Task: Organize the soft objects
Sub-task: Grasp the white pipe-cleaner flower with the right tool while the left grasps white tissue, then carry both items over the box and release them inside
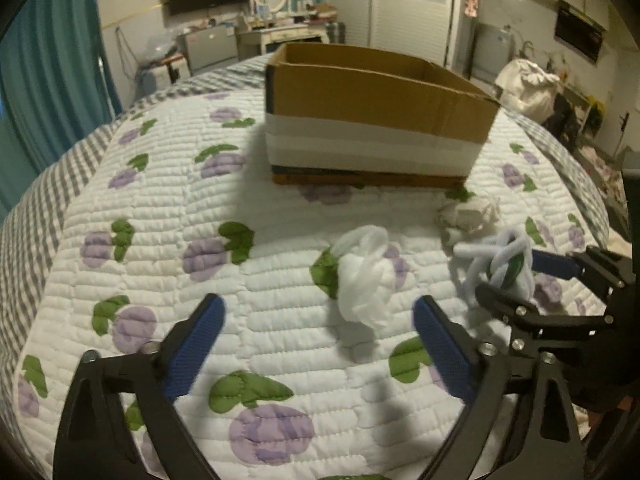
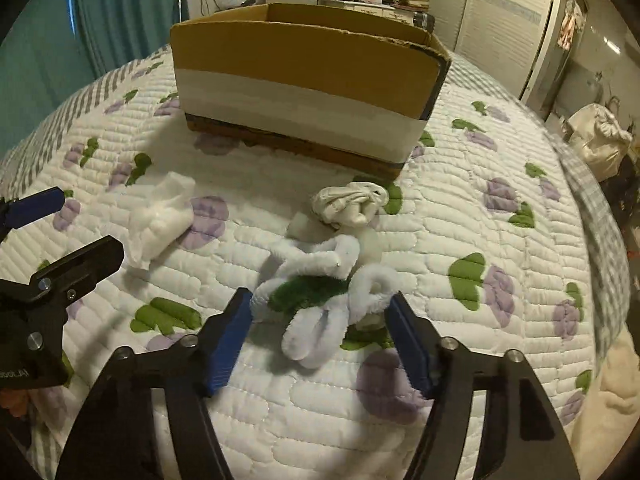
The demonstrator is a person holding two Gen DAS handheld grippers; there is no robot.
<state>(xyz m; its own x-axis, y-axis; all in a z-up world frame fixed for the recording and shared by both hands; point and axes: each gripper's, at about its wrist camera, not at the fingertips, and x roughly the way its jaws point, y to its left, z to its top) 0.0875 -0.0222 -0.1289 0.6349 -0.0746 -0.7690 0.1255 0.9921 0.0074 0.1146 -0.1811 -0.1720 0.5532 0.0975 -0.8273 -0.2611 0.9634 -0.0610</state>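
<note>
Three soft bundles (image 2: 320, 300) before cardboard box (image 2: 304, 76), quilt (image 2: 500, 248) beneath.

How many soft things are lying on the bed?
3. A white plastic bag ahead of the left gripper, a fuzzy white-and-green bundle between the right gripper's fingers, a cream cloth wad near the box. The box's inside is hidden.

Left claw (image 1: 320, 344) angled downward, jaws spread wide, right claw (image 2: 320, 340) angled downward, jaws partly narrowed

No lettering can be read; small white print on the left gripper (image 2: 24, 374) body is illegible
</note>
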